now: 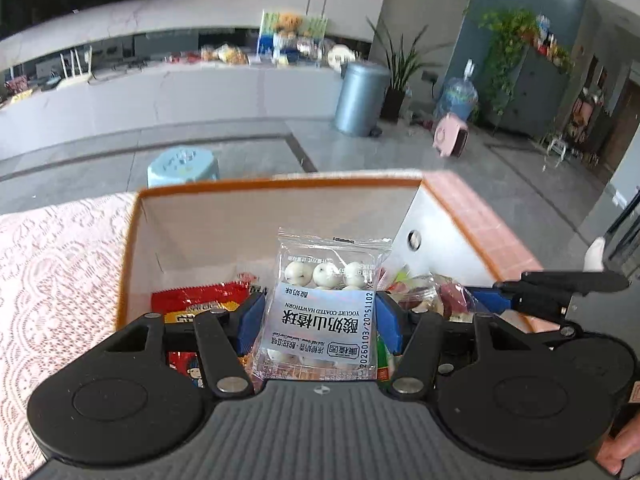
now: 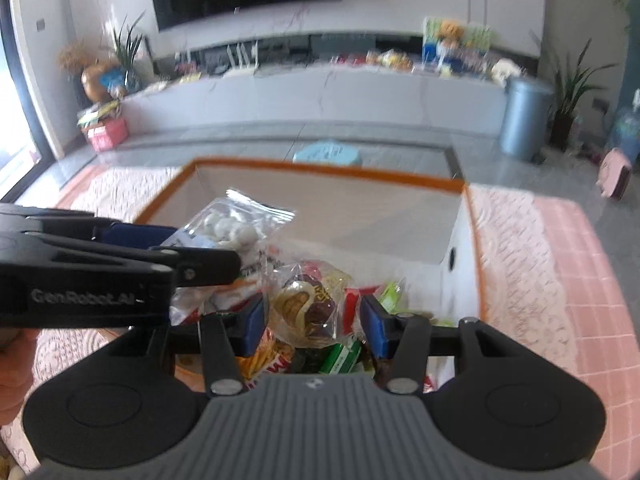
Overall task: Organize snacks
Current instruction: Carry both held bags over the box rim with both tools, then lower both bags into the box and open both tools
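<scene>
My left gripper (image 1: pixel 320 316) is shut on a clear packet of white yogurt-coated hawthorn balls (image 1: pixel 324 304) and holds it over an open orange-rimmed box (image 1: pixel 280 186). A red snack packet (image 1: pixel 196 300) lies in the box below. In the right wrist view, my right gripper (image 2: pixel 314 320) has its blue pads on both sides of a clear packet of brown and red sweets (image 2: pixel 308 300), above other snacks in the same box (image 2: pixel 320 170). The left gripper (image 2: pixel 120 268) with the hawthorn packet (image 2: pixel 232 232) shows at the left there.
The box stands on a pink lace tablecloth (image 1: pixel 52 264). The right gripper's black arm (image 1: pixel 560 284) reaches in at the box's right side. A light blue stool (image 1: pixel 184 164) stands behind the table. A grey bin (image 1: pixel 360 96) and a long white counter (image 1: pixel 160 96) are further back.
</scene>
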Demonstrator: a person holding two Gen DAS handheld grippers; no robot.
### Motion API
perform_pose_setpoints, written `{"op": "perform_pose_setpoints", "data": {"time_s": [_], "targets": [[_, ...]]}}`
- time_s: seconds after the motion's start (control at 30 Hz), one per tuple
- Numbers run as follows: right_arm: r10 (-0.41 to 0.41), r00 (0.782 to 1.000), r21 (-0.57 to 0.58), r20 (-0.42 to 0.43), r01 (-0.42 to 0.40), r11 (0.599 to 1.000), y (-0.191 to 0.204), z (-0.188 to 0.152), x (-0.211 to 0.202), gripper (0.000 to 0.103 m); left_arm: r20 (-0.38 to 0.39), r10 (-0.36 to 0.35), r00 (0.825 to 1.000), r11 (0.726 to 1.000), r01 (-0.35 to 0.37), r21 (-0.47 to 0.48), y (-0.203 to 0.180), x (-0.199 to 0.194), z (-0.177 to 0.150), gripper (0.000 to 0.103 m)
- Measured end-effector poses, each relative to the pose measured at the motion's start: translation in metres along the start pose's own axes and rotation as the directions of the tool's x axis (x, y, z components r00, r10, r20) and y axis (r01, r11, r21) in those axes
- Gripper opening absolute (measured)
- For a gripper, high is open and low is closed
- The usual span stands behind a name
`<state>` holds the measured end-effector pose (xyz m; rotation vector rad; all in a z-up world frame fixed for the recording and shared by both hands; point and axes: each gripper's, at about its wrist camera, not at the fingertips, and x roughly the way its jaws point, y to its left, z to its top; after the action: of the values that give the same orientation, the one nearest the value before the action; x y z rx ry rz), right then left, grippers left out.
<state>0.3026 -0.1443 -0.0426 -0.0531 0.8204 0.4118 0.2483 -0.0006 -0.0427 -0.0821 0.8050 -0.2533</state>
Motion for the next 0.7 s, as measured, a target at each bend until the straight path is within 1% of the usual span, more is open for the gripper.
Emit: {"op": "perform_pose_setpoints", "data": {"time_s": [0.07,0.17,0.3,0.5,0.7], "targets": [[0.000,0.999,-0.022,-0.037,-0.001,1.000,0.001,0.003,0.015,0.049,-0.031,0.000,1.000,1.000,0.000,0.000,0.003,0.012,0.000,0.067],[-0.003,0.996,-0.049,-0.091,-0.001,0.999,0.000,0.006,0.034,0.049,-0.080,0.022,0.997,1.000,-0.022,-0.002,0.008,0.027,0.000,0.067],[0.000,0.989,-0.056,-0.150,-0.008,0.998,-0.004,0.008,0.052,0.049,-0.115,0.021,0.993,1.000,-0.023,-0.013,0.015,0.039,-0.002,0.067],[-0.005,0.981,-0.089,-0.194,-0.013,0.996,0.001,0.012,0.069,0.049,-0.147,0.051,0.988,0.999,-0.051,0.008,0.012,0.049,0.001,0.067],[-0.039,0.978,-0.130,-0.204,0.012,0.991,0.007,0.005,0.074,0.049,-0.158,0.075,0.985,0.997,-0.070,0.039,0.007,0.055,0.007,0.069]]}}
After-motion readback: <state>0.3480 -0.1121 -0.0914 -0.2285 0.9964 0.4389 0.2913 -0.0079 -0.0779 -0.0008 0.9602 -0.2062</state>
